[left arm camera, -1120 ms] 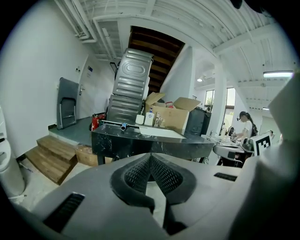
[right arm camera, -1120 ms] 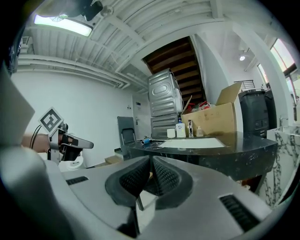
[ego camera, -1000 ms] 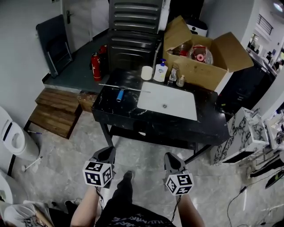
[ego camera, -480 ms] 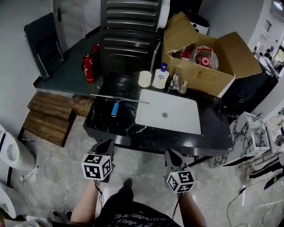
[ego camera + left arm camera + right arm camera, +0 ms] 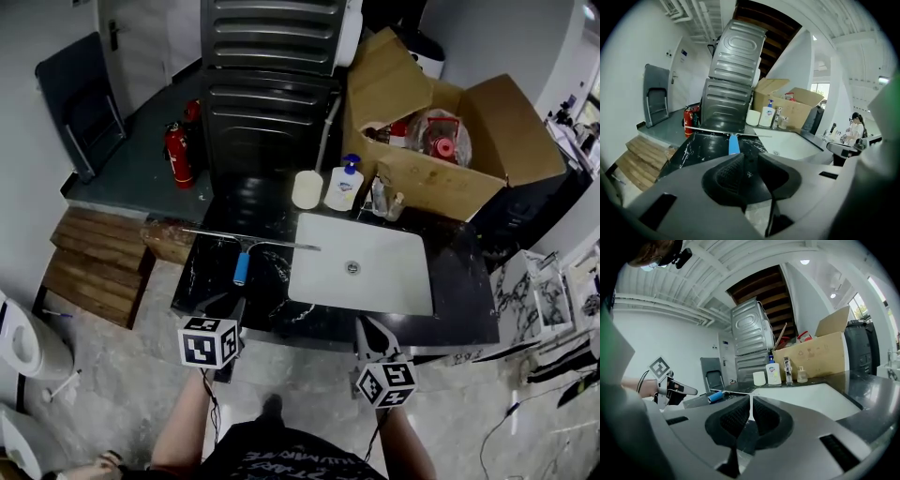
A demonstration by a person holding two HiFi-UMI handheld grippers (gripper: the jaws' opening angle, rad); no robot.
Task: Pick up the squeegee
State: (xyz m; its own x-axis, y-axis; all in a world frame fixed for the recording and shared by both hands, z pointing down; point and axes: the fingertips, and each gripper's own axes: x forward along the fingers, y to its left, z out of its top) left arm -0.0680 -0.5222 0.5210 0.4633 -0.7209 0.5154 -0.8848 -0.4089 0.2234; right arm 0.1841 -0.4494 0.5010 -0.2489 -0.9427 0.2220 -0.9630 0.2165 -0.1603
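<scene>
A: Your squeegee [image 5: 242, 261] lies on the left end of the black counter [image 5: 450, 291]. Its blade runs crosswise at the far end and its blue handle points back at you, just left of the sink [image 5: 375, 281].

B: Mind the edges. Your left gripper [image 5: 228, 319] sits at the counter's near edge, in line with that handle. Your right gripper [image 5: 373, 336] is at the same edge, below the sink.

A: Bare counter lies on both sides of the handle. The bottle [image 5: 344, 185], the white cylinder [image 5: 306, 189] and the box [image 5: 441, 183] stand behind the blade. Left of the counter, open floor runs to the wooden steps [image 5: 94, 267].

B: Your left jaws have just been opening. They stand a little apart with nothing between them. Your right jaws are closed, with nothing in them.

A: Against a second ago, you have come right up. Bare floor lay between both grippers and the counter then, and none shows now. The squeegee has kept its place on the counter.
</scene>
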